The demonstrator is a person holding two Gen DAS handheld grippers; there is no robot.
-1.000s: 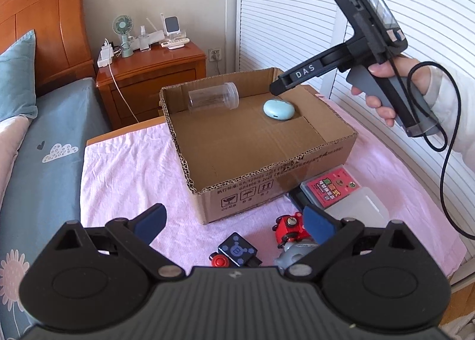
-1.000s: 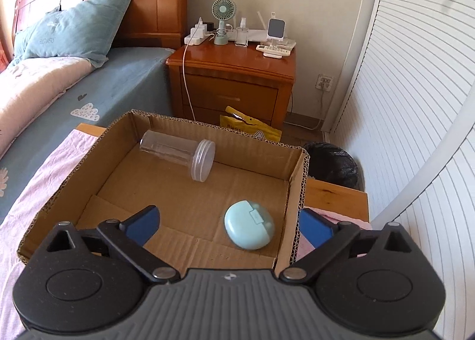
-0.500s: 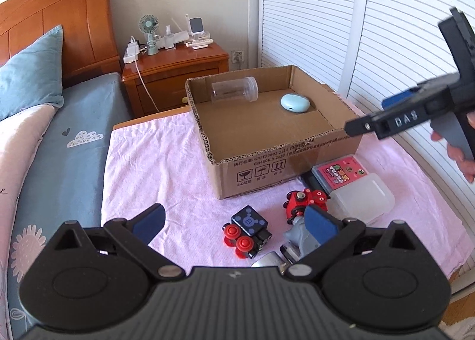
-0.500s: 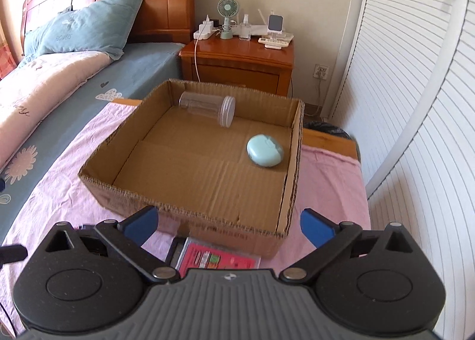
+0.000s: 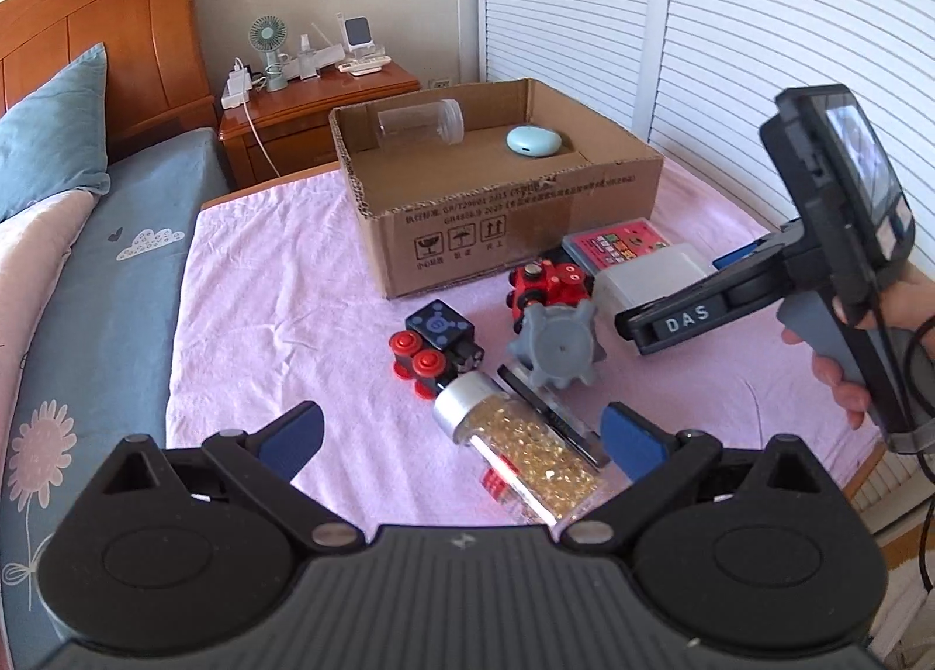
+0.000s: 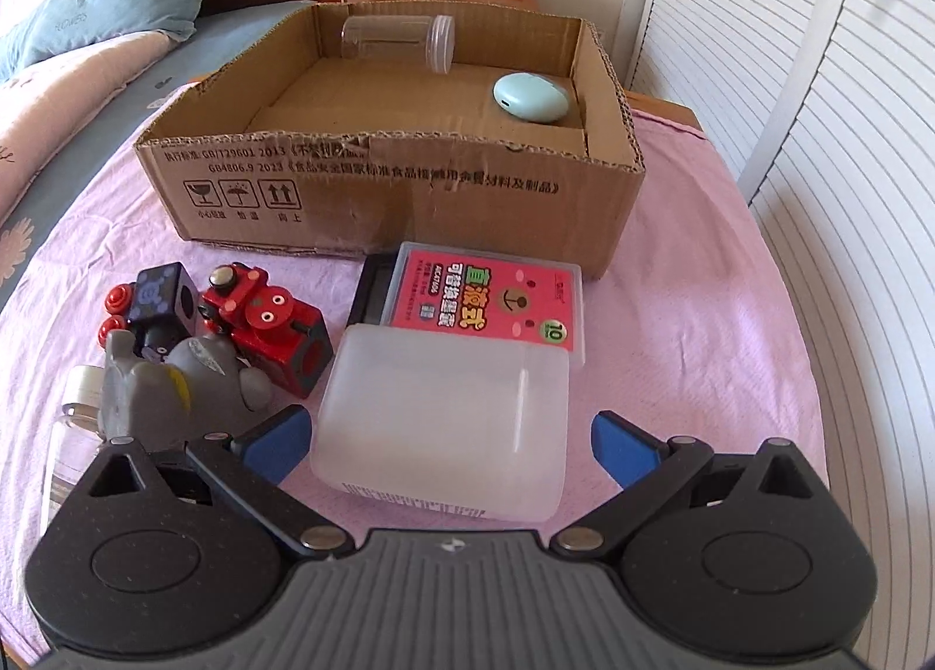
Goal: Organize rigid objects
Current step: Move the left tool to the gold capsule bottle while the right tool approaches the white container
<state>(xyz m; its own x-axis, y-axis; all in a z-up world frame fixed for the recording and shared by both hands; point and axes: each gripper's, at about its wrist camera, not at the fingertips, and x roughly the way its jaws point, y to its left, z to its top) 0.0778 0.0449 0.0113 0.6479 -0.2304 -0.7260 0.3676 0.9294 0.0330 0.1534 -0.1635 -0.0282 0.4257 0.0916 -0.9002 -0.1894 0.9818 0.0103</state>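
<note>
Right gripper (image 6: 449,443) is held spread around the translucent white box (image 6: 444,424), untouched. Left gripper (image 5: 461,436) is held apart over the glitter bottle (image 5: 514,453).

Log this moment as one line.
left gripper: open, above gold-bead bottle | right gripper: open, around white container | cardboard box: two items

The brown cardboard box (image 6: 380,190) carries "GB/T29601 2013" and "GB4806.9 2023" on its front wall, with Chinese print and three handling symbols: a glass, an umbrella, up arrows. The pink flat plastic case (image 6: 491,301) shows Chinese characters and "10". The black right gripper (image 5: 689,313) reads "DAS".
</note>
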